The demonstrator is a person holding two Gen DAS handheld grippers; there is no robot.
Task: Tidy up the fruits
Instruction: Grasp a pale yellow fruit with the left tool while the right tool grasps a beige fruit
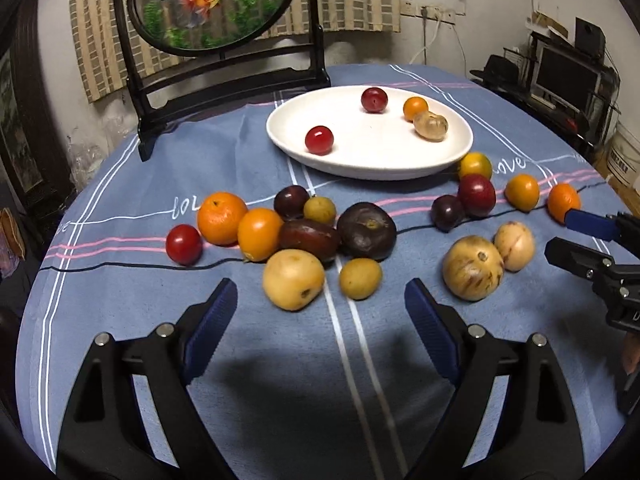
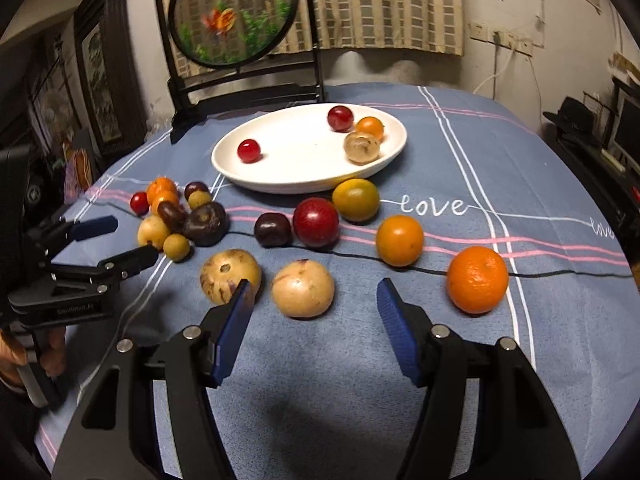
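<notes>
The counter [image 1: 120, 320] is round, under a soft blue-grey cloth with white and pink stripes. Toward its back stands a black-framed round glass screen [image 1: 216, 4] painted with a goldfish. Before it lies a smooth white oval plate [image 1: 368, 164] that holds four small round fruits. The rest lie loose on the cloth between plate and grippers: a pebbled orange mandarin [image 2: 477, 279], a mottled tan round fruit [image 2: 303, 288], a wrinkled dark purple one [image 1: 366, 231]. The left gripper [image 1: 320, 300] spreads its ribbed blue fingers wide, empty; the right gripper [image 2: 314, 300] stands less wide, nothing gripped, the tan fruit just beyond.
</notes>
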